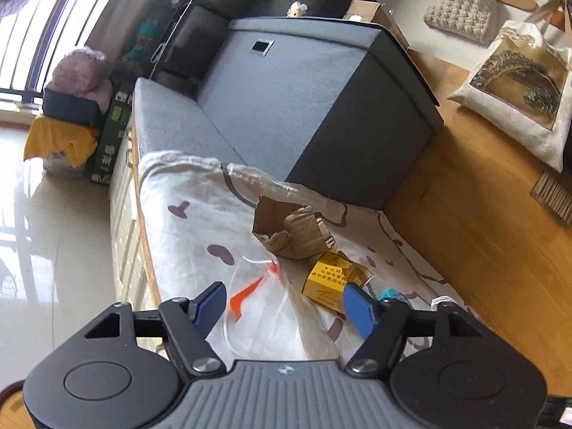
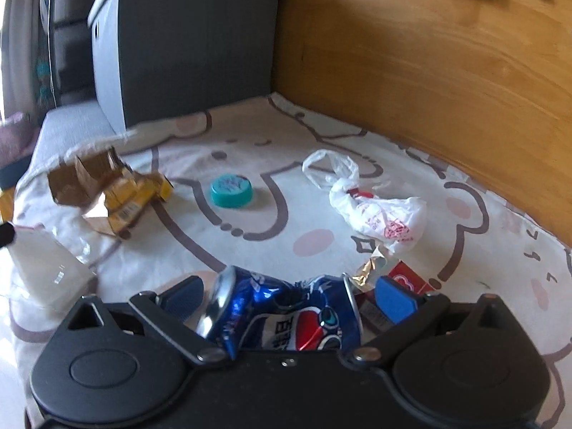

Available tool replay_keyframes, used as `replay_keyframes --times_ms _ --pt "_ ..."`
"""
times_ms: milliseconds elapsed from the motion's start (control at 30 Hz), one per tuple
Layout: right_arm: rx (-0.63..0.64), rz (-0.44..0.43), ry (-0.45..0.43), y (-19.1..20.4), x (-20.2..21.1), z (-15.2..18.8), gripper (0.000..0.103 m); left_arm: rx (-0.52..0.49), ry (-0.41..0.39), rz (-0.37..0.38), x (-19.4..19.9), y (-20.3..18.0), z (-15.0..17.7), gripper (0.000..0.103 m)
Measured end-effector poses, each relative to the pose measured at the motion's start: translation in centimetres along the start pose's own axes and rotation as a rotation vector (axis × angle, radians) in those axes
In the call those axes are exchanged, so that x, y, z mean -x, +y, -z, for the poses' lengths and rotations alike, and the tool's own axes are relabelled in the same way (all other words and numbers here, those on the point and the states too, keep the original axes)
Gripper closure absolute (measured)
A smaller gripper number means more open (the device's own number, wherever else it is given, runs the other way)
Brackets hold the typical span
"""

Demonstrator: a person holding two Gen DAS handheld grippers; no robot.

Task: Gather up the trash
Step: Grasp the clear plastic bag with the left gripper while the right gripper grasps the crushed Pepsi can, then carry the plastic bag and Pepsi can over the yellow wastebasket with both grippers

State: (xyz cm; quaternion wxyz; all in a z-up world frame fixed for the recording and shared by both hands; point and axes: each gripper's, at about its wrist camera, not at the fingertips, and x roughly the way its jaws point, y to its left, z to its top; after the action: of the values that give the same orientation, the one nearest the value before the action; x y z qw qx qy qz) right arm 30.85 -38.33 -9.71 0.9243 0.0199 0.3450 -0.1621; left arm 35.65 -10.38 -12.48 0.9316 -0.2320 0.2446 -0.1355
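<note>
Left wrist view: I read the left gripper [image 1: 285, 302] with its blue fingers [image 1: 211, 304] spread wide and holding nothing, poised over a clear plastic bag [image 1: 271, 316] with orange markings. The bag's outline is hard to trace against the patterned sheet [image 1: 193, 214]. Just beyond it lie a torn brown cardboard piece [image 1: 289, 230] and a yellow carton [image 1: 330, 280], touching each other; the far finger covers the carton's near corner. A teal object [image 1: 391, 294] shows only as a sliver behind that finger. Right wrist view: I read the right gripper [image 2: 289, 298] also spread wide, with a crushed blue can [image 2: 286, 316] lying between the fingers; the gripper body cuts off the can's lower part, and I cannot tell whether either finger touches it. A red packet [image 2: 411, 279] with crumpled gold foil [image 2: 368, 270] is partly hidden behind the right-hand finger. Farther out on the sheet, well apart, sit a teal cap [image 2: 231, 191] and a knotted white plastic bag [image 2: 375, 207].
</note>
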Motion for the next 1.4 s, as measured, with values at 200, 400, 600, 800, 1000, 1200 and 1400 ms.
replay_keyframes --times_ms 200,400,600,800,1000,1200,1400 --pt "-0.028 -0.048 0.06 -0.4 -0.5 0.3 0.012 0.025 0.058 0.067 -0.9 0.2 0.6 0.052" --pt "0.043 -0.061 0.057 -0.1 0.4 1.2 0.012 0.024 0.092 0.113 -1.2 -0.1 0.9 0.072" --pt "0.038 -0.069 0.059 -0.5 1.3 1.7 0.015 0.046 0.107 0.136 -1.3 -0.3 1.2 0.089" --pt "0.011 -0.087 0.043 -1.1 2.6 2.5 0.017 0.008 0.131 0.157 -1.5 -1.3 1.7 0.093" --pt "-0.002 -0.076 0.009 -1.2 3.7 2.6 0.019 -0.034 0.092 0.152 0.0 -2.1 1.5 0.098" --pt "-0.016 -0.07 -0.048 -1.1 5.7 1.9 0.02 -0.079 0.052 0.12 2.6 -2.2 0.5 0.099" --pt "-0.025 -0.081 -0.09 -0.4 7.5 1.3 0.02 -0.15 0.012 0.087 5.3 -2.6 -0.2 0.099"
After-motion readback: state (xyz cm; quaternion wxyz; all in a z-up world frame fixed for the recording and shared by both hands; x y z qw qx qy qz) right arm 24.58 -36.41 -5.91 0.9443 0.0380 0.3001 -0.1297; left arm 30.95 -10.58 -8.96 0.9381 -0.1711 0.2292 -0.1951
